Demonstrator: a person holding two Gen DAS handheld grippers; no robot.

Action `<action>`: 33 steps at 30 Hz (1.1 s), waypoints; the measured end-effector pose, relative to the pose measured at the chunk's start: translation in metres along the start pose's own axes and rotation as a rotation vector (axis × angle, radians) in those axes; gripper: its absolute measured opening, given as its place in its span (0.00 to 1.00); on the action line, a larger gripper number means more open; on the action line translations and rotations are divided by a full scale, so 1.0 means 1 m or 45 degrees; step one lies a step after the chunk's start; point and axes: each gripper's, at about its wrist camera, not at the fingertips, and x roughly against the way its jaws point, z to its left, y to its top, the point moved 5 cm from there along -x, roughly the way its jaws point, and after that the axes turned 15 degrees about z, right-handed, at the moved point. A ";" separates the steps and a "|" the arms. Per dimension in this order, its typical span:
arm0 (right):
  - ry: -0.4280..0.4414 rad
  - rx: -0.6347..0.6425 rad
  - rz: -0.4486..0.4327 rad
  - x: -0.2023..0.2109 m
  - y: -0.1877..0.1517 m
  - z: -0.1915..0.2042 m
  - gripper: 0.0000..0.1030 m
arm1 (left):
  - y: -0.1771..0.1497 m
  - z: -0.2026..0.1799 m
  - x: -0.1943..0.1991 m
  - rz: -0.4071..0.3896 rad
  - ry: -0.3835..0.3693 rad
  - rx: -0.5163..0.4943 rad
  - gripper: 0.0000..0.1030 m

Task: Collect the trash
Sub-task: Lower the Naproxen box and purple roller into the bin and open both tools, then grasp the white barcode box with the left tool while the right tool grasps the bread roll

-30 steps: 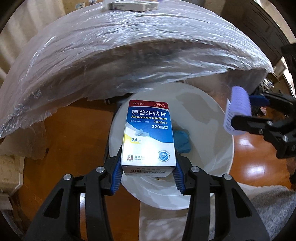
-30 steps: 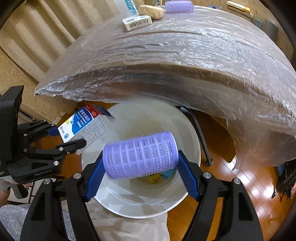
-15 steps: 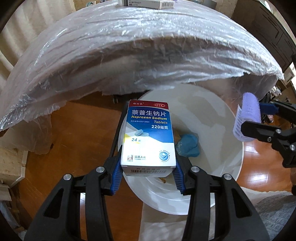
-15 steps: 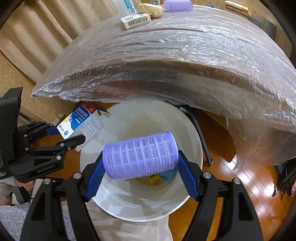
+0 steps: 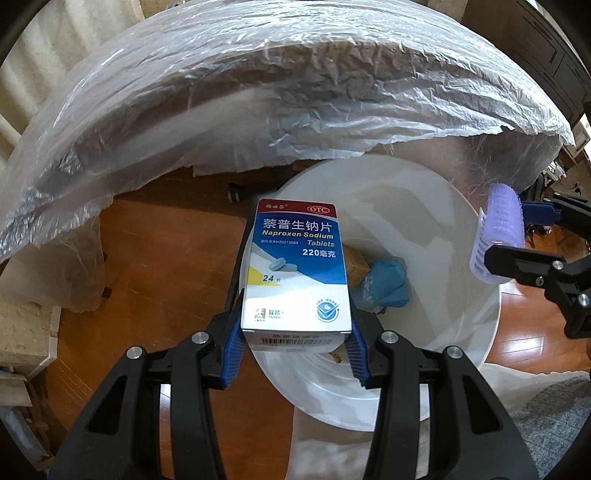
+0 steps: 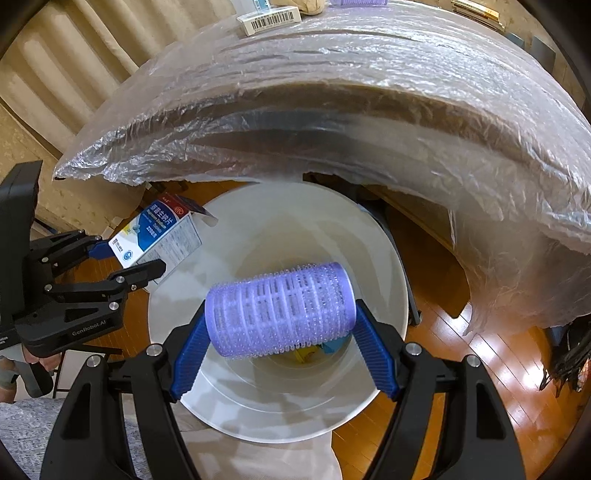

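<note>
My left gripper [image 5: 295, 336] is shut on a blue-and-white Naproxen Sodium tablet box [image 5: 297, 269], held above the left rim of a white round bin [image 5: 461, 332]. My right gripper [image 6: 280, 332] is shut on a purple hair roller [image 6: 280, 308], held over the middle of the bin [image 6: 369, 229]. Each gripper shows in the other view: the box [image 6: 157, 230] at the bin's left rim, the roller [image 5: 498, 236] at its right side. A blue crumpled item [image 5: 386, 284] and a tan piece [image 5: 356, 267] lie in the bin's bottom.
A table draped in clear plastic sheet [image 6: 332, 92] overhangs the bin's far side. On it lie a small barcoded box [image 6: 267, 18], a beige lump and another purple roller [image 6: 356, 2]. Wooden floor [image 5: 155, 266] surrounds the bin; grey fabric [image 5: 546, 417] lies near me.
Both grippers have drawn back and risen slightly from the table edge. The box has shifted left toward the bin's left rim. Both grips are unchanged.
</note>
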 end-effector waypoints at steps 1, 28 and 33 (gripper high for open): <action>-0.001 -0.001 0.001 -0.001 0.000 -0.001 0.71 | -0.002 -0.002 0.001 -0.001 0.004 -0.005 0.46; -0.197 -0.009 -0.581 0.174 0.081 -0.028 0.96 | 0.046 0.007 0.159 -0.555 -0.146 -0.008 0.99; -0.211 -0.025 -0.564 0.172 0.155 -0.052 0.96 | 0.105 0.001 0.150 -0.495 -0.139 0.025 0.99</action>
